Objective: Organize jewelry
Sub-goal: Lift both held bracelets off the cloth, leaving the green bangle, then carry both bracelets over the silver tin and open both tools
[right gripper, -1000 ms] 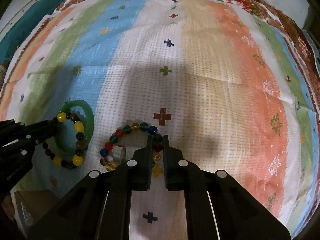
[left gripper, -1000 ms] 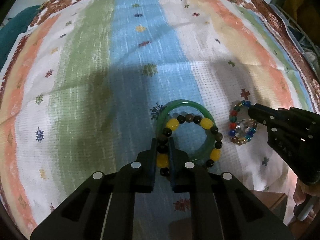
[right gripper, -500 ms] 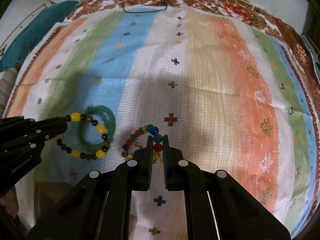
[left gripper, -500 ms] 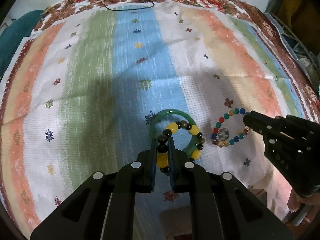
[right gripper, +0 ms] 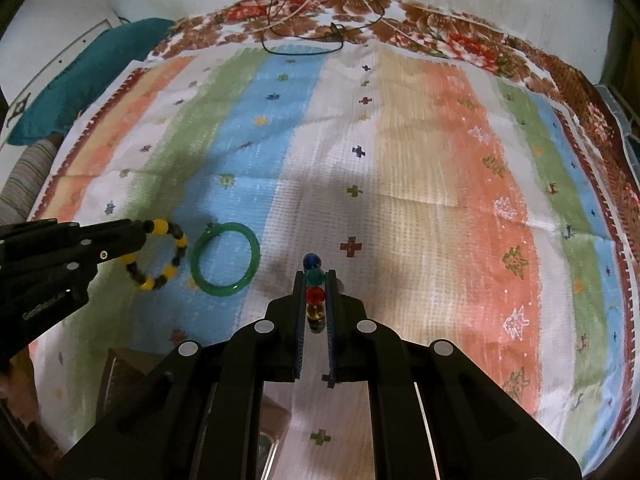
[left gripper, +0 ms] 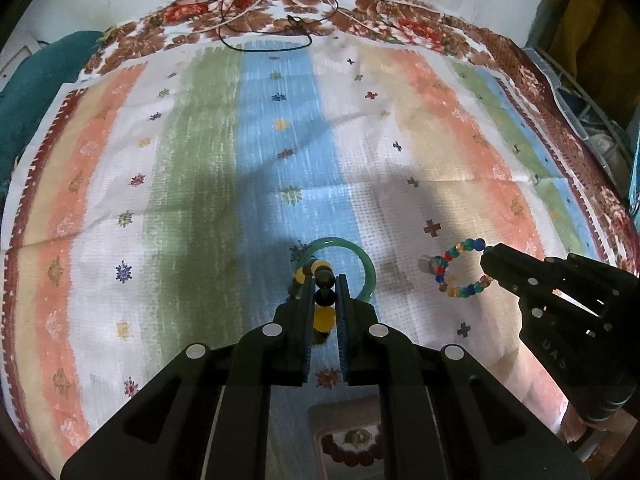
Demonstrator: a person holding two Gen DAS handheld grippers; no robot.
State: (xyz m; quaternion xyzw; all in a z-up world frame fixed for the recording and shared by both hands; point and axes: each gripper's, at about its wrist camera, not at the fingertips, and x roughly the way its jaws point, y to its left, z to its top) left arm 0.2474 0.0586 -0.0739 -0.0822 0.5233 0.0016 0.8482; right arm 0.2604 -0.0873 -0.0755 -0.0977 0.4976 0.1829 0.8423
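My left gripper (left gripper: 325, 280) is shut on a yellow-and-black bead bracelet (left gripper: 323, 298) and holds it lifted above the striped cloth; from the right wrist view the bracelet (right gripper: 166, 254) hangs from the left gripper (right gripper: 140, 228). A green bangle (left gripper: 360, 264) lies flat on the blue stripe, also seen in the right wrist view (right gripper: 225, 264). My right gripper (right gripper: 314, 276) is shut on a multicoloured bead bracelet (right gripper: 313, 292), lifted off the cloth; in the left wrist view it (left gripper: 460, 274) hangs from the right gripper (left gripper: 486, 264).
A striped cloth (left gripper: 180, 200) covers the surface. A black cord (left gripper: 272, 40) lies at its far edge. A teal cushion (right gripper: 80, 76) sits far left. A brown box (left gripper: 348, 440) with jewelry inside shows below the cloth's near edge.
Both grippers rose and pulled back, each lifting its bracelet off the cloth. The yellow-and-black bracelet came away from the green bangle, which stayed on the cloth.
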